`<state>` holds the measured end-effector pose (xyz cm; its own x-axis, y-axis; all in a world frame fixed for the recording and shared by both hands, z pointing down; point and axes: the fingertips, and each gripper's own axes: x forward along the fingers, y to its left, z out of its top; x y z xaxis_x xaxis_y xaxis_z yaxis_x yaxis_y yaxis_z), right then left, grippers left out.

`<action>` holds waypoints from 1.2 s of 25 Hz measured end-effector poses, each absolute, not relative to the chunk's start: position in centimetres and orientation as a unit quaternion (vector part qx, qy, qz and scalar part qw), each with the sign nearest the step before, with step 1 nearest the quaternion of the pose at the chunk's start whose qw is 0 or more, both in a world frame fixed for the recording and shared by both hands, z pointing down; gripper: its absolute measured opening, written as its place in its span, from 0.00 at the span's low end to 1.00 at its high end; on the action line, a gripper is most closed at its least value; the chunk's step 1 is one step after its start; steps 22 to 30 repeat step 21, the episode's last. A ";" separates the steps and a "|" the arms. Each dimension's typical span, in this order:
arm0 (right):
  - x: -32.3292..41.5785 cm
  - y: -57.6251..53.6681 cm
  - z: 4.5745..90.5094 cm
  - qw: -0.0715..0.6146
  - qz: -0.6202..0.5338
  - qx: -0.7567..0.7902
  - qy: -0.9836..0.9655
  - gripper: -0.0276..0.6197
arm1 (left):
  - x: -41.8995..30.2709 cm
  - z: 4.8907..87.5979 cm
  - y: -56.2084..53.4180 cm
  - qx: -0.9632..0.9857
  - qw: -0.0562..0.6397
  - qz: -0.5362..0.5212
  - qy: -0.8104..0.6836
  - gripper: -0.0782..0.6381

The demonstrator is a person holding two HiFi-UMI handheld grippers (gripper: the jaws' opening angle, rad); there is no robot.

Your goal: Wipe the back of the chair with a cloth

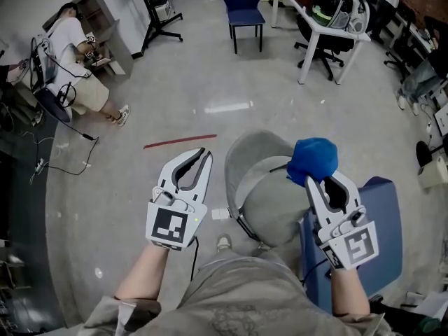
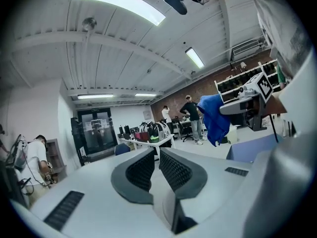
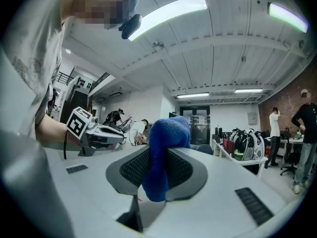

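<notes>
In the head view a grey chair (image 1: 269, 194) stands just below me, its curved back (image 1: 241, 156) on the left side of the seat. My right gripper (image 1: 314, 178) is over the chair's right edge, shut on a bunched blue cloth (image 1: 312, 159). The right gripper view shows the cloth (image 3: 166, 143) pinched between the pads and sticking out past the tips. My left gripper (image 1: 206, 154) hovers left of the chair back, apart from it, with its jaws shut and nothing between them. In the left gripper view, the left gripper (image 2: 157, 153) faces across the room with the cloth (image 2: 213, 117) at the right.
A blue padded seat (image 1: 374, 240) sits right of the grey chair. A strip of red tape (image 1: 180, 141) lies on the floor ahead. Farther off are a blue chair (image 1: 243, 9), a white table (image 1: 313, 28) with a black office chair (image 1: 327, 46), and a seated person (image 1: 77, 58) at the left.
</notes>
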<state>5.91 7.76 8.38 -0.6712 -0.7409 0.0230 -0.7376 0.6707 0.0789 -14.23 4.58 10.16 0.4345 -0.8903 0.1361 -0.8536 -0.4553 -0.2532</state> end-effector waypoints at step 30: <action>4.5 8.0 11.3 0.061 -0.020 0.390 -0.918 0.19 | -13.8 11.3 5.0 -0.850 0.044 -0.125 0.509 0.18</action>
